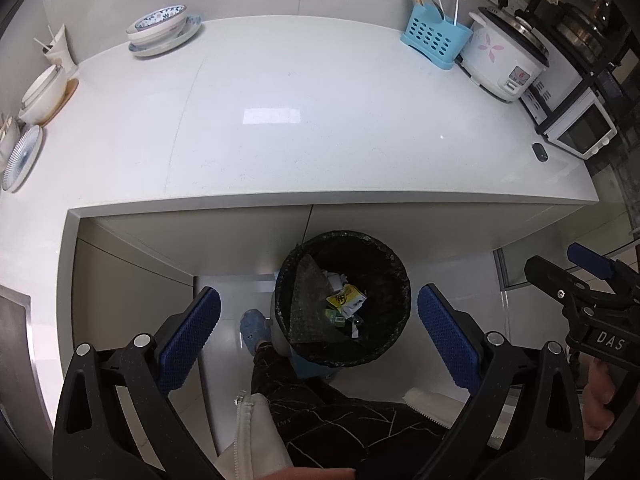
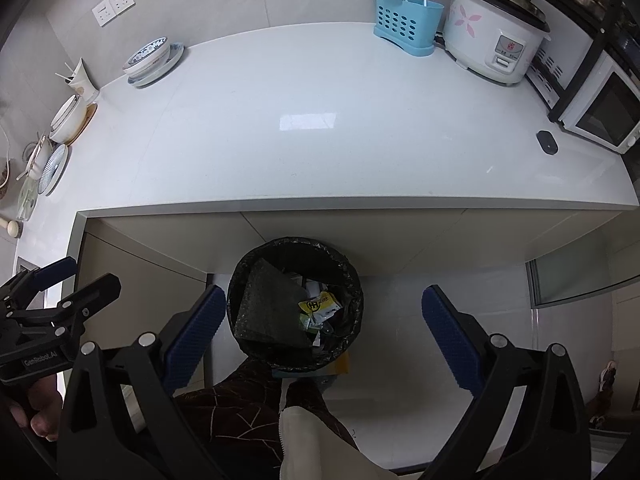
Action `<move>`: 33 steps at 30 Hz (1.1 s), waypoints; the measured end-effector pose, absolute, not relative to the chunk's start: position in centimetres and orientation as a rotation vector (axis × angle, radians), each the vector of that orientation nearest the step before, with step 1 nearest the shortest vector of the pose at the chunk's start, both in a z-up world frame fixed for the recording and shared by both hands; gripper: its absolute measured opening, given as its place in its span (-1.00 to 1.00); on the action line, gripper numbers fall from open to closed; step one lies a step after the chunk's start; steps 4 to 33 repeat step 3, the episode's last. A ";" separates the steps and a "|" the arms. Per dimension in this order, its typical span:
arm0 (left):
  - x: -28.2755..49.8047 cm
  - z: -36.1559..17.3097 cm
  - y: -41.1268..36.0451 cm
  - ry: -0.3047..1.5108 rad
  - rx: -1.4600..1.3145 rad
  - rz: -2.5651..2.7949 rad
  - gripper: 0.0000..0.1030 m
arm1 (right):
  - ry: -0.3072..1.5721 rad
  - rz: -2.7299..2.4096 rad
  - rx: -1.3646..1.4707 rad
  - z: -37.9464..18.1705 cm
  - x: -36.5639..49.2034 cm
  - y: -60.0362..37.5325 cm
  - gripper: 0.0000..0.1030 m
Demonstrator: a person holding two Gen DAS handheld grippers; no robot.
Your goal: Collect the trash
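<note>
A round trash bin [image 1: 384, 344] lined with a black bag stands on the floor below the counter's front edge; it also shows in the right wrist view [image 2: 352, 276]. Inside lie a yellow wrapper [image 1: 345, 299], paper scraps and a dark bubble-wrap sheet [image 1: 310, 300]. My left gripper [image 1: 320, 332] is open and empty, held above the bin. My right gripper [image 2: 324, 328] is open and empty, also above the bin. Each gripper appears at the edge of the other's view, the right [image 1: 576, 280] and the left [image 2: 68, 280].
A white counter [image 1: 304, 120] holds stacked bowls and plates [image 1: 162, 32] at the back left, a blue utensil basket [image 1: 436, 42], a rice cooker [image 1: 504, 60], a toaster oven [image 1: 580, 128] and a small black object [image 1: 540, 152]. The person's legs and blue shoe [image 1: 254, 330] are below.
</note>
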State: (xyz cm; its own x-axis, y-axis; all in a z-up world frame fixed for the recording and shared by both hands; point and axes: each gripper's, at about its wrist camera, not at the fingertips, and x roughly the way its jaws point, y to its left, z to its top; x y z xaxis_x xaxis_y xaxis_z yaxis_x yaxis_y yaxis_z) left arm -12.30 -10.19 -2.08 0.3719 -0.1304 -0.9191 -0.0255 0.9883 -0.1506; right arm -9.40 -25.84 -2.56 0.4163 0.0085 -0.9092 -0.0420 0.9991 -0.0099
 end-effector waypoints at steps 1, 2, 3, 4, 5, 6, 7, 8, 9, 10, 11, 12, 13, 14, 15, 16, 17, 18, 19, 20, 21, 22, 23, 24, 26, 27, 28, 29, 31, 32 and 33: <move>-12.3 -2.1 -10.2 1.190 -0.151 -0.070 0.88 | 1.141 0.030 -0.033 -2.6 -9.4 -25.9 0.83; -12.4 -2.1 -10.3 1.191 -0.152 -0.071 0.88 | 1.141 0.028 -0.034 -2.6 -9.5 -25.9 0.83; -12.4 -2.1 -10.4 1.190 -0.151 -0.073 0.88 | 1.141 0.026 -0.034 -2.6 -9.5 -25.9 0.83; -12.4 -2.1 -10.4 1.190 -0.151 -0.073 0.88 | 1.141 0.026 -0.034 -2.6 -9.5 -25.9 0.83; -12.4 -2.1 -10.4 1.190 -0.151 -0.073 0.88 | 1.141 0.026 -0.034 -2.6 -9.5 -25.9 0.83; -12.4 -2.1 -10.4 1.190 -0.151 -0.073 0.88 | 1.141 0.026 -0.034 -2.6 -9.5 -25.9 0.83; -12.4 -2.1 -10.4 1.190 -0.151 -0.073 0.88 | 1.141 0.026 -0.034 -2.6 -9.5 -25.9 0.83; -12.4 -2.1 -10.4 1.190 -0.151 -0.073 0.88 | 1.141 0.026 -0.034 -2.6 -9.5 -25.9 0.83; -12.4 -2.1 -10.4 1.190 -0.151 -0.073 0.88 | 1.141 0.026 -0.034 -2.6 -9.5 -25.9 0.83; -12.4 -2.1 -10.4 1.190 -0.151 -0.073 0.88 | 1.141 0.026 -0.034 -2.6 -9.5 -25.9 0.83; -12.4 -2.1 -10.4 1.190 -0.151 -0.073 0.88 | 1.141 0.026 -0.034 -2.6 -9.5 -25.9 0.83; -12.4 -2.1 -10.4 1.190 -0.151 -0.073 0.88 | 1.141 0.026 -0.034 -2.6 -9.5 -25.9 0.83; -12.4 -2.1 -10.4 1.190 -0.151 -0.073 0.88 | 1.141 0.026 -0.034 -2.6 -9.5 -25.9 0.83; -12.4 -2.1 -10.4 1.190 -0.151 -0.073 0.88 | 1.141 0.026 -0.034 -2.6 -9.5 -25.9 0.83; -12.4 -2.1 -10.4 1.190 -0.151 -0.073 0.88 | 1.141 0.026 -0.034 -2.6 -9.5 -25.9 0.83; -12.4 -2.1 -10.4 1.190 -0.151 -0.073 0.88 | 1.141 0.026 -0.034 -2.6 -9.5 -25.9 0.83; -12.4 -2.1 -10.4 1.190 -0.151 -0.073 0.88 | 1.141 0.026 -0.034 -2.6 -9.5 -25.9 0.83; -12.4 -2.1 -10.4 1.190 -0.151 -0.073 0.88 | 1.141 0.026 -0.034 -2.6 -9.5 -25.9 0.83; -12.4 -2.1 -10.4 1.190 -0.151 -0.073 0.88 | 1.141 0.026 -0.034 -2.6 -9.5 -25.9 0.83; -12.4 -2.1 -10.4 1.190 -0.151 -0.073 0.88 | 1.141 0.026 -0.034 -2.6 -9.5 -25.9 0.83; -12.4 -2.1 -10.4 1.190 -0.151 -0.073 0.88 | 1.141 0.026 -0.034 -2.6 -9.5 -25.9 0.83; -12.4 -2.1 -10.4 1.190 -0.151 -0.073 0.88 | 1.141 0.026 -0.034 -2.6 -9.5 -25.9 0.83; -12.4 -2.1 -10.4 1.190 -0.151 -0.073 0.88 | 1.141 0.026 -0.034 -2.6 -9.5 -25.9 0.83; -12.4 -2.1 -10.4 1.190 -0.151 -0.073 0.88 | 1.141 0.026 -0.034 -2.6 -9.5 -25.9 0.83; -12.4 -2.1 -10.4 1.190 -0.151 -0.073 0.88 | 1.141 0.026 -0.034 -2.6 -9.5 -25.9 0.83; -12.4 -2.1 -10.4 1.190 -0.151 -0.073 0.88 | 1.141 0.026 -0.034 -2.6 -9.5 -25.9 0.83; -12.4 -2.1 -10.4 1.190 -0.151 -0.073 0.88 | 1.141 0.026 -0.034 -2.6 -9.5 -25.9 0.83; -12.4 -2.1 -10.4 1.190 -0.151 -0.073 0.88 | 1.141 0.026 -0.034 -2.6 -9.5 -25.9 0.83; -12.4 -2.1 -10.4 1.190 -0.151 -0.073 0.88 | 1.141 0.026 -0.034 -2.6 -9.5 -25.9 0.83; -12.4 -2.1 -10.4 1.190 -0.151 -0.073 0.88 | 1.141 0.026 -0.034 -2.6 -9.5 -25.9 0.83; -12.4 -2.1 -10.4 1.190 -0.151 -0.073 0.88 | 1.141 0.026 -0.034 -2.6 -9.5 -25.9 0.83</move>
